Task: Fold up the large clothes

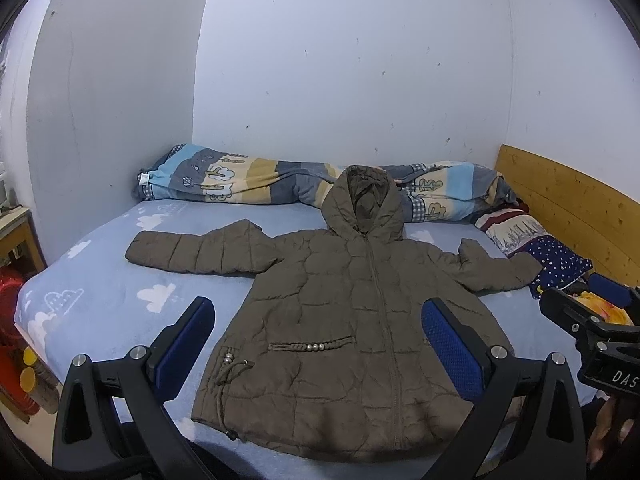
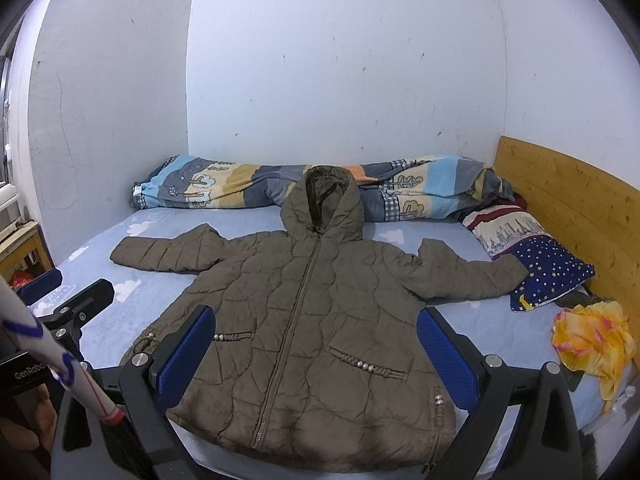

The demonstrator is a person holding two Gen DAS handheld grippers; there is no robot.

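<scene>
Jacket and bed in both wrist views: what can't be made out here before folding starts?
- Jacket hem: in the left wrist view the left gripper frame covers its near corners; the right wrist view's right gripper does likewise.
- Jacket's back: it lies front up, so hidden.
- Right sleeve cuff: meets the starry pillow; overlap unclear.
- Bed front edge: cut off by the bottom edge of both views.
- Yellow cloth: crumpled, type unreadable.

White walls (image 1: 360, 60) corner a wooden-headboard (image 2: 560, 192) bed (image 1: 100, 280).

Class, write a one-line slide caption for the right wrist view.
Open right gripper above a brown hooded jacket spread flat, unfolded, on a blue bed.
</scene>
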